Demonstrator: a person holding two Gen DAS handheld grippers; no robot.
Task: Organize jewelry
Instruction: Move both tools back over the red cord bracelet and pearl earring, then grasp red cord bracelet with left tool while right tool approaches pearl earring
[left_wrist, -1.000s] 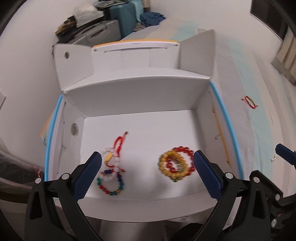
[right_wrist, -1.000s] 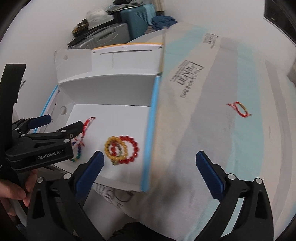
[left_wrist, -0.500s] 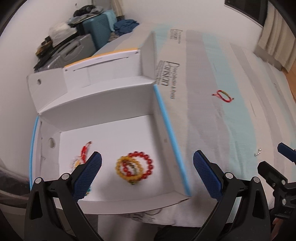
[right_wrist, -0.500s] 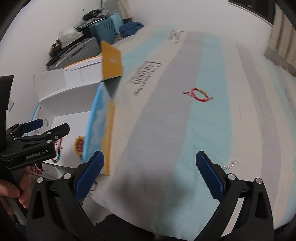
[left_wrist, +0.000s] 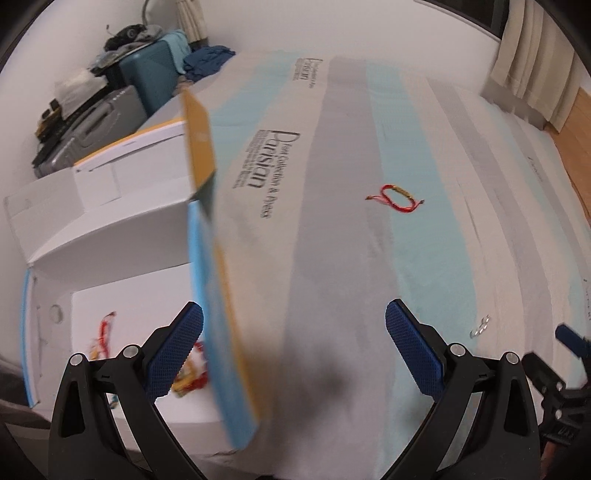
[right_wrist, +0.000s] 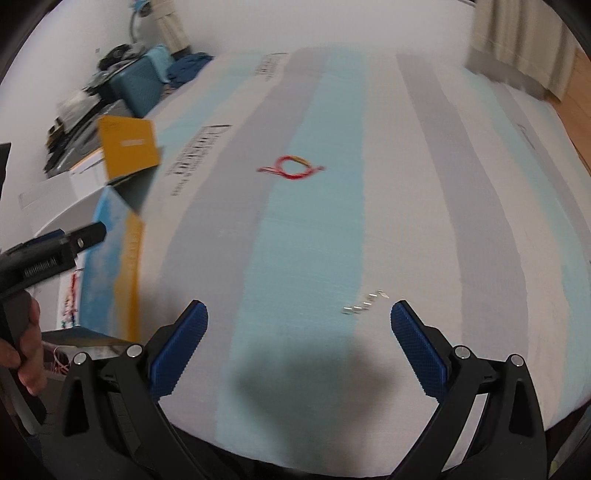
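Note:
A red cord bracelet (left_wrist: 395, 195) lies on the striped mattress (left_wrist: 332, 258), far ahead of both grippers; it also shows in the right wrist view (right_wrist: 293, 168). A small silver chain piece (right_wrist: 364, 300) lies just ahead of my right gripper (right_wrist: 299, 321), between the fingers' line and slightly right; it also shows in the left wrist view (left_wrist: 479, 327). The white box (left_wrist: 122, 295) at the left holds beaded bracelets (left_wrist: 190, 373) and a red string piece (left_wrist: 104, 328). My left gripper (left_wrist: 294, 325) is open and empty, straddling the box's right wall. My right gripper is open and empty.
Suitcases and clutter (left_wrist: 122, 85) stand against the wall beyond the box. A curtain (left_wrist: 532, 59) hangs at the far right. The box's blue and yellow wall (left_wrist: 218, 332) rises beside my left gripper. The left gripper (right_wrist: 55, 251) shows at the right wrist view's left edge.
Both grippers have swung right, away from the box interior and over the mattress. The silver chain piece has come close to my right gripper. Both stay open.

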